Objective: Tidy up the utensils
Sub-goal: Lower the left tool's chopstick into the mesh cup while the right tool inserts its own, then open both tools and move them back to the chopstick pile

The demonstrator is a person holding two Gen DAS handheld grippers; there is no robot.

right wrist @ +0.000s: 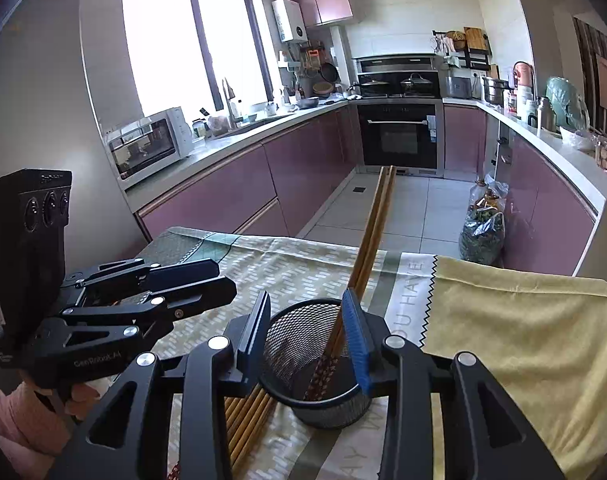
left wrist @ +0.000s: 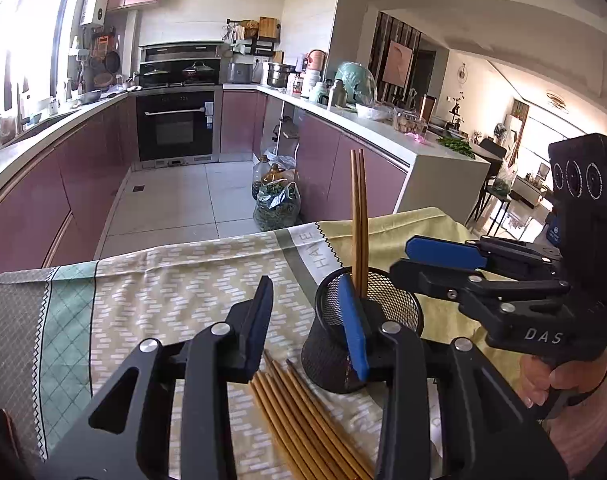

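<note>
While both grippers gape, left gripper [left wrist: 309, 320] above loose chopsticks [left wrist: 299, 412], right gripper [right wrist: 309, 332] astride mesh holder [right wrist: 303, 344], patterned chopstick tips [right wrist: 323, 368] visible only there.

Both wrist views sit low and close over the clothed bench [left wrist: 191, 280], facing the kitchen's oven [right wrist: 399, 136]. Each sees the mesh cup [left wrist: 363, 336] with its upright chopsticks [right wrist: 373, 232], from opposite sides.

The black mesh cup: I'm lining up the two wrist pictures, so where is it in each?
Left wrist: mesh cup lower centre-right, behind the left gripper.
Right wrist: mesh cup bottom centre, under the right gripper.
Shared landmark: the upright chopsticks in it.
</note>
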